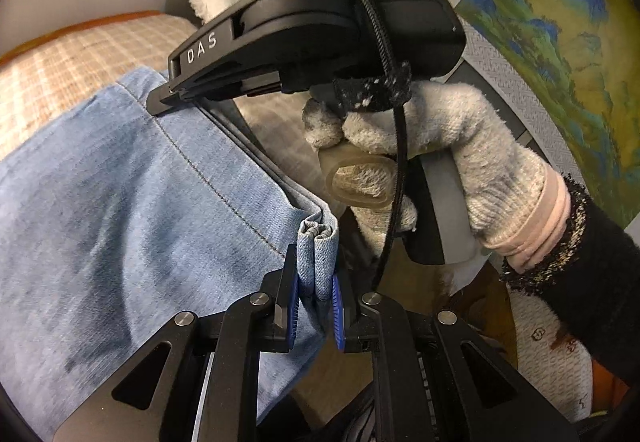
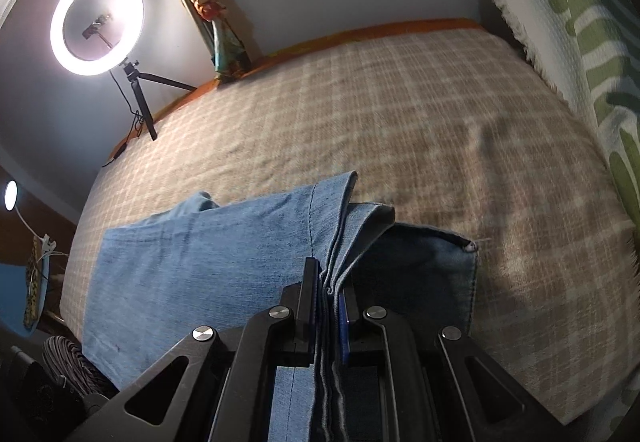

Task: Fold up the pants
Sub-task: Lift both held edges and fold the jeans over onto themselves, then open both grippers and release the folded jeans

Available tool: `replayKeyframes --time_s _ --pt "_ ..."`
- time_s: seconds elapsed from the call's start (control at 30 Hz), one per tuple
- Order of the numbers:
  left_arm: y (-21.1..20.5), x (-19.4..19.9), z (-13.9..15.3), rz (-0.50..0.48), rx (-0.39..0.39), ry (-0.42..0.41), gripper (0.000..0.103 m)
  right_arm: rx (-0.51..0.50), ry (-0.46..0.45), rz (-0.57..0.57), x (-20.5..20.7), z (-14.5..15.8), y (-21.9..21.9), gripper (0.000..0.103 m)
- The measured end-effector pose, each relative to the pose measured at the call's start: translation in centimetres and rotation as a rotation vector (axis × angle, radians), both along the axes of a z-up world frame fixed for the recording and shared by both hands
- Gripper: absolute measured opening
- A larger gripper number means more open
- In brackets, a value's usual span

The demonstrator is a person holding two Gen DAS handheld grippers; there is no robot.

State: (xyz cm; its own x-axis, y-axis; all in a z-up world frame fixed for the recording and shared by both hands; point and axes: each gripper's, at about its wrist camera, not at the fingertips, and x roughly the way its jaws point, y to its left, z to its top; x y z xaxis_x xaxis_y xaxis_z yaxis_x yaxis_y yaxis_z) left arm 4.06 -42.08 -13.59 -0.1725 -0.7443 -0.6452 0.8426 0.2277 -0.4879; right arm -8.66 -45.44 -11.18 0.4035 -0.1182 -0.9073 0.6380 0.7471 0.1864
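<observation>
Light blue denim pants [image 1: 120, 202] lie on a beige checked bedspread [image 1: 80, 54]. My left gripper [image 1: 316, 282] is shut on a bunched edge of the pants and holds it up. The right gripper's black body [image 1: 320, 30] and its gloved hand [image 1: 460, 146] show just ahead, its tip at the same hem. In the right wrist view, my right gripper [image 2: 328, 294] is shut on several stacked layers of the pants [image 2: 200, 262], whose hem lifts above the bedspread [image 2: 400, 114].
A lit ring light [image 2: 97, 21] on a tripod stands at the bed's far left edge. A figurine [image 2: 208, 18] leans on the wall. A green-and-white patterned cloth [image 2: 580, 22] hangs on the right. A painted landscape panel [image 1: 560, 42] is at the right.
</observation>
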Motion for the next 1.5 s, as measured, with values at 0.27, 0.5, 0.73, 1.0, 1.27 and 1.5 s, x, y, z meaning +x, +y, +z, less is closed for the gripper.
replayKeyframes --time_s 0.27,0.5,0.73,1.0,1.27,1.5 --pt "-0.6 -0.2 -0.4 -0.011 -0.003 -0.008 0.012 0.0 -0.019 -0.014 -0.8 0.3 -0.1 0.005" --pt "-0.7 0.0 -0.8 -0.015 0.019 -0.018 0.012 -0.034 0.024 -0.018 -0.7 -0.6 -0.3 0.005" --pt "0.3 -0.4 0.3 -0.031 0.043 -0.033 0.014 -0.04 0.06 -0.031 -0.6 -1.7 -0.4 0.005" --pt "4.7 0.1 1.7 0.012 0.065 -0.057 0.025 -0.032 0.078 -0.07 -0.7 -2.0 -0.5 0.008" --pt "11.7 2.0 3.1 0.166 0.132 -0.191 0.025 -0.113 0.034 -0.145 -1.0 1.5 0.0 0.037" --pt "17.4 3.4 4.7 0.332 0.182 -0.297 0.039 -0.136 -0.049 -0.103 0.6 4.3 2.9 0.044"
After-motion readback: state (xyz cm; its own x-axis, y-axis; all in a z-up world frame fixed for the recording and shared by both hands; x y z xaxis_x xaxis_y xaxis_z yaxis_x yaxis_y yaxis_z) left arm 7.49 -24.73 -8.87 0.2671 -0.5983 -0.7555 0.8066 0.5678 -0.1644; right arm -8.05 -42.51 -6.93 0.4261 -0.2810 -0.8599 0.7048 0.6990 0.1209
